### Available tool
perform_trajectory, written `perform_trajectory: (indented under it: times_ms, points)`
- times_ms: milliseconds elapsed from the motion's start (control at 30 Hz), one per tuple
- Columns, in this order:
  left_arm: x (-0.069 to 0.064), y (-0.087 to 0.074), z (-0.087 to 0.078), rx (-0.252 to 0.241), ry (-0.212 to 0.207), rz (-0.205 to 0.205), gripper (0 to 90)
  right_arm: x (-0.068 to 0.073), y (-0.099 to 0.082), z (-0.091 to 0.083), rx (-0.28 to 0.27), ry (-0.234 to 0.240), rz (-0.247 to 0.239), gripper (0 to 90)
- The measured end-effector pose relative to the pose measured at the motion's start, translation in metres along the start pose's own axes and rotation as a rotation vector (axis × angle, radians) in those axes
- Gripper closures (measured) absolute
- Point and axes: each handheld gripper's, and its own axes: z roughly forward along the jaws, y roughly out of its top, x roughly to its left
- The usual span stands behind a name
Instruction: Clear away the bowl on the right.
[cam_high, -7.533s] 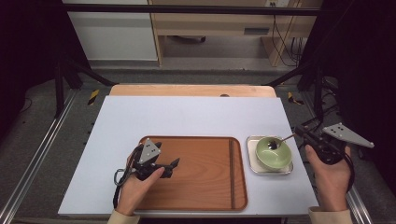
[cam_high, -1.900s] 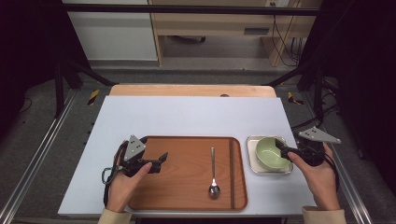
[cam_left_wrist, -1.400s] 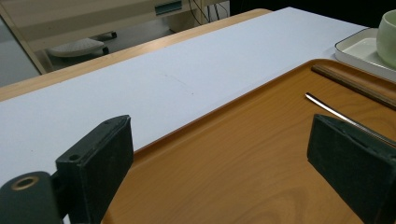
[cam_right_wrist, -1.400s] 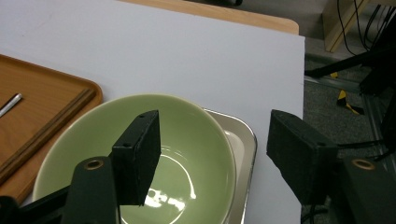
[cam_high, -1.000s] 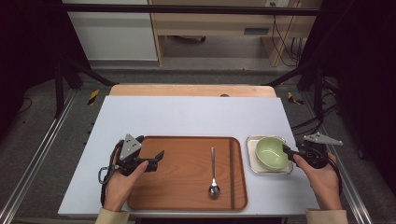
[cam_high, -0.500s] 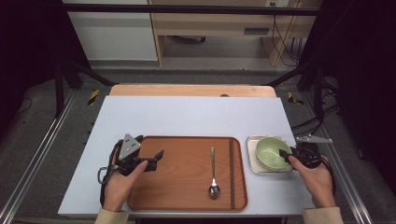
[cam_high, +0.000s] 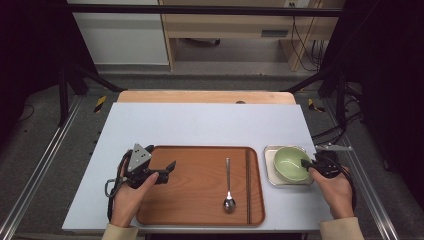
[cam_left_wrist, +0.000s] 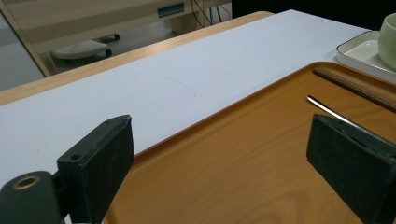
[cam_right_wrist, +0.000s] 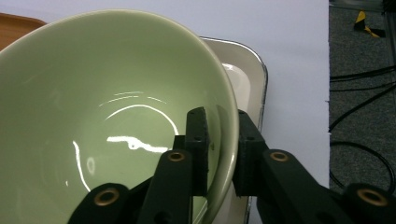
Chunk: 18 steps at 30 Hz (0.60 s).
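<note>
Right gripper (cam_right_wrist: 219, 154): jaws have just been closing and now pinch the bowl's (cam_right_wrist: 93, 121) rim, one inside, one outside, ready to lift.
Bowl: sits in small dish (cam_high: 270, 176), right of tray (cam_high: 195, 200).
Left gripper (cam_high: 167, 169): wide open, idle over tray.
Spoon (cam_high: 228, 185): on tray.

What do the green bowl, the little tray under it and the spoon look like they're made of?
Green bowl: probably glazed ceramic, glossy with sharp light reflections and a thick rim. Small tray under it: cream inside with a thin silvery edge, perhaps enamelled metal, though the look leaves it open. Spoon: polished metal, likely stainless steel, with a bright mirror-like bowl and handle.
</note>
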Motion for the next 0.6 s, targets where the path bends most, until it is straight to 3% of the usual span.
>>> perform_trajectory:
  times_ms: [167,367,600]
  points:
    - [-0.0001,-0.0005,0.0005,0.003,0.001,-0.001,7.3,-0.0006,0.0016,0.0014,-0.012,0.010,0.025,82.5]
    - [-0.0001,-0.0009,0.0011,0.006,0.002,0.000,7.3,-0.0005,0.0041,-0.0021,-0.042,0.055,0.071,83.9]
    - [0.0008,-0.0007,0.0004,0.003,0.004,-0.002,7.4,0.0003,0.0060,-0.0059,-0.073,0.043,0.061,83.9]
